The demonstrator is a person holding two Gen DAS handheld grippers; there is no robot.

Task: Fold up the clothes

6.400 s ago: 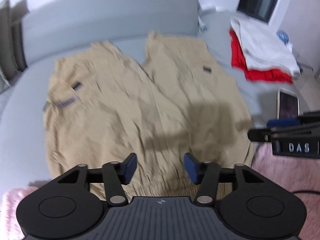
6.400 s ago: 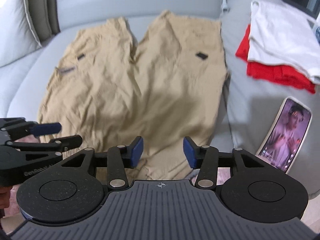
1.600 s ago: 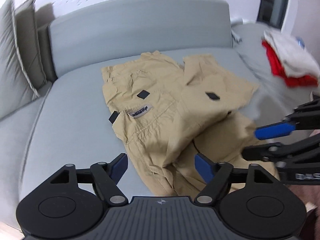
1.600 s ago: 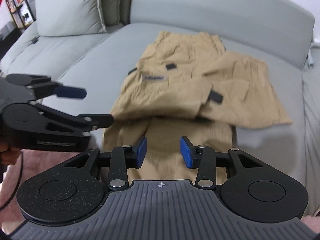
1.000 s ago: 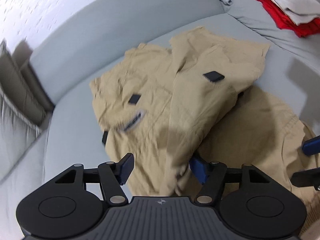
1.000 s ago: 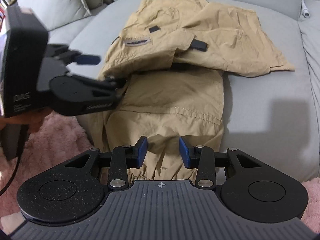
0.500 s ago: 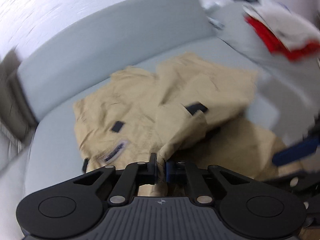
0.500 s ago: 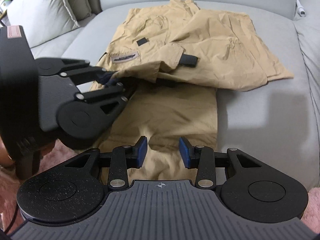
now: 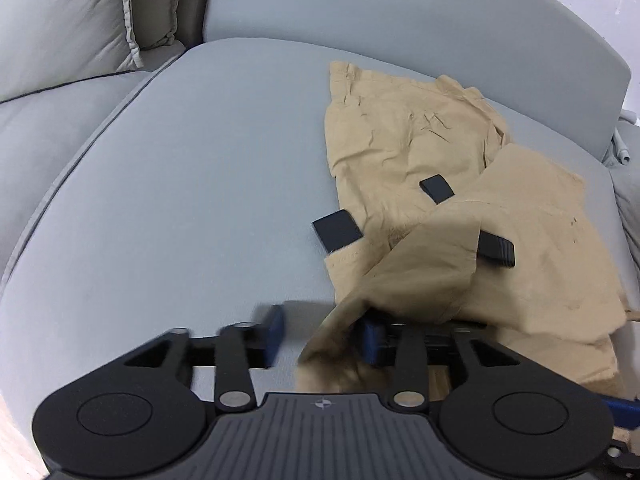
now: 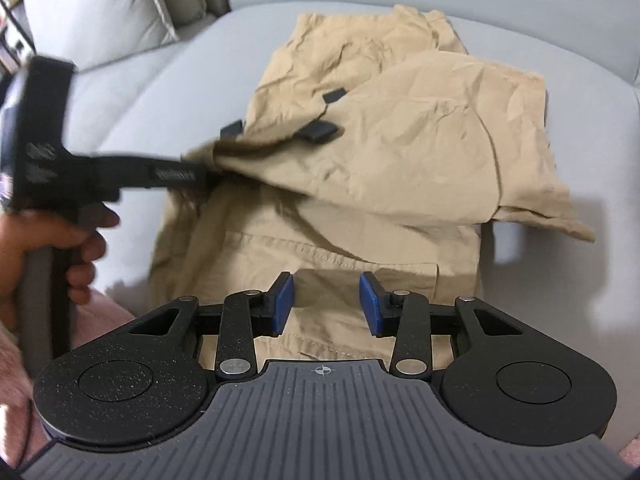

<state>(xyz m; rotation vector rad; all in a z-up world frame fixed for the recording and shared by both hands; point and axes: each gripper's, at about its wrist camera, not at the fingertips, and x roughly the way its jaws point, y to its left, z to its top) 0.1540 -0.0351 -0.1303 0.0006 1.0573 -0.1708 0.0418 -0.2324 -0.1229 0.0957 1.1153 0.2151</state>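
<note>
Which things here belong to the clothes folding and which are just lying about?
For the job:
tan trousers
left tongs, opening, with a fold of cloth between them
right tongs, open above the cloth

Lying about:
grey cushion
pink rug

Premises: a domestic living room. Evidence: a large grey upholstered sofa [image 9: 200, 184] with a curved backrest [image 9: 400, 20] and dark piping along the seat edges fills both views. Loose grey cushions [image 10: 104, 4] with pale piped seams stand at its far end. A pink fluffy rug [image 10: 16, 380] lies at the sofa's foot. Shelving holding small items, too blurred to identify, shows at the right wrist view's upper left edge.
</note>
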